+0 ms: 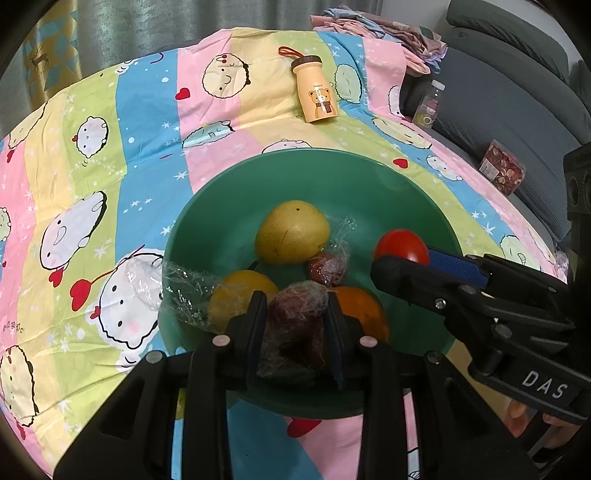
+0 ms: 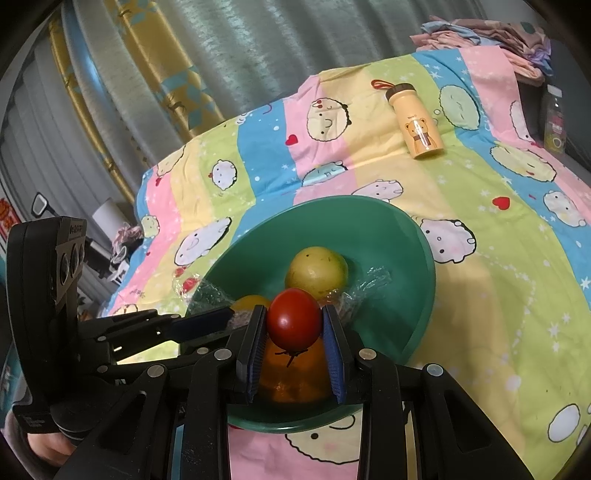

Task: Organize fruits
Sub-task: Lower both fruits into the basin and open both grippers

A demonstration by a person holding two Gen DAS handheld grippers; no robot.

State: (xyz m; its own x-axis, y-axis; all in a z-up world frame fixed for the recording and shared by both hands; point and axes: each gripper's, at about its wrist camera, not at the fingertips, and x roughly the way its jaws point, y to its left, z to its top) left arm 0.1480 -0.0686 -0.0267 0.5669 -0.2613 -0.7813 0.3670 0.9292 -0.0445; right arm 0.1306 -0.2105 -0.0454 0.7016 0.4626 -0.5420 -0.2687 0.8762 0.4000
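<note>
Left wrist view: camera rides behind left gripper [image 1: 297, 317], looks forward and steeply down, close over green bowl [image 1: 229, 221] on cartoon-print bedspread [image 1: 110, 166]. Right gripper [image 1: 402, 260] enters from right.

Right wrist view: camera behind right gripper [image 2: 293, 325], shallower downward tilt, close above bowl's [image 2: 388, 236] near rim; left gripper [image 2: 207, 319] at left.

Shared: bowl, bedspread [image 2: 498, 295], yellow bottle [image 1: 316, 90] [image 2: 415, 122], curtain [image 1: 166, 22] [image 2: 240, 55].

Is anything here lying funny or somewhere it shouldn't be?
Yes. The bear bottle lies tipped on its side on the cartoon blanket, far from the fruit. A crinkled bit of clear wrap spills over the green bowl's left rim, so it looks messy there.
</note>
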